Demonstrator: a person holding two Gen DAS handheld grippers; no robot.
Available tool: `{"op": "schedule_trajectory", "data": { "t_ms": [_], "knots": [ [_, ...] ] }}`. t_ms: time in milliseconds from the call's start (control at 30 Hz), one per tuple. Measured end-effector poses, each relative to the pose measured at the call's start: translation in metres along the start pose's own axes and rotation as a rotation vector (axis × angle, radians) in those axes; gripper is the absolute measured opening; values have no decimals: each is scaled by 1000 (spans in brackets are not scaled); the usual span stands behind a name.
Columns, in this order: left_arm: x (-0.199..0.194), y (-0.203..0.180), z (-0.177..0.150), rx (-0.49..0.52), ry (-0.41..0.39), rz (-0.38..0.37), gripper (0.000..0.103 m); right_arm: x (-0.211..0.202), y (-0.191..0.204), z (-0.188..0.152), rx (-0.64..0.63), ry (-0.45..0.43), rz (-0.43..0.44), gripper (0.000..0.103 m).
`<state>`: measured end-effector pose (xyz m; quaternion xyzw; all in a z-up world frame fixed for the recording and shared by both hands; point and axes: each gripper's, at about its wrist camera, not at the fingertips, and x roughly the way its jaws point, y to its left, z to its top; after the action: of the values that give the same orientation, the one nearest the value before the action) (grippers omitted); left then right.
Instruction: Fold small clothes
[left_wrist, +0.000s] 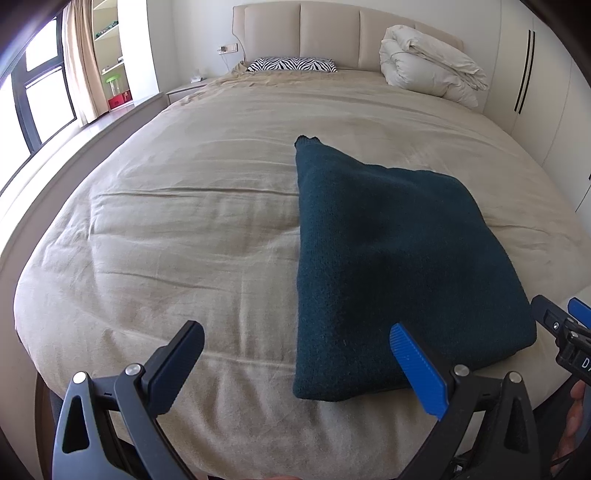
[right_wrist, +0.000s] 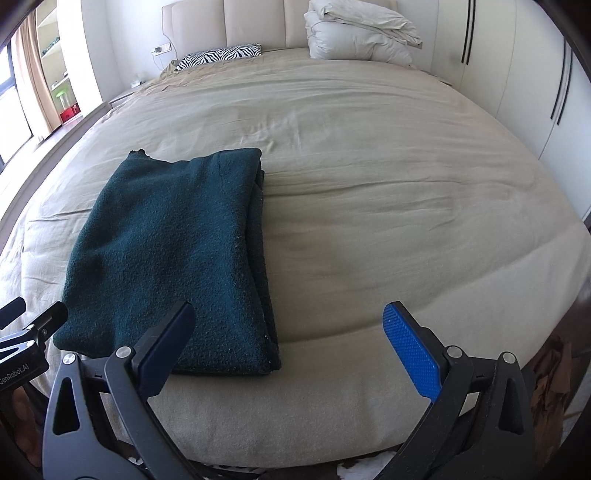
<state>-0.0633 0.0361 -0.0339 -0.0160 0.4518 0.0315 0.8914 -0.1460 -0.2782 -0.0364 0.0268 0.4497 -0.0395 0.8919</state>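
Note:
A dark teal knitted garment lies folded into a flat rectangle on the beige bed. It also shows in the right wrist view, with stacked layers along its right edge. My left gripper is open and empty, near the garment's front left corner. My right gripper is open and empty, at the garment's front right corner. Each gripper's tip shows at the edge of the other's view.
A zebra-striped pillow and a bundled white duvet lie at the headboard. White wardrobe doors stand along the right side. A window and shelves are on the left. The bed's front edge is just below the grippers.

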Motion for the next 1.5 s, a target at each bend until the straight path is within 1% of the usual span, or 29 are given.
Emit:
{"op": "schedule_trajectory", "data": {
  "t_ms": [1500],
  "knots": [
    [10, 2, -6, 3, 25, -7, 103, 10, 4, -8, 6, 27, 7, 103]
  ]
}}
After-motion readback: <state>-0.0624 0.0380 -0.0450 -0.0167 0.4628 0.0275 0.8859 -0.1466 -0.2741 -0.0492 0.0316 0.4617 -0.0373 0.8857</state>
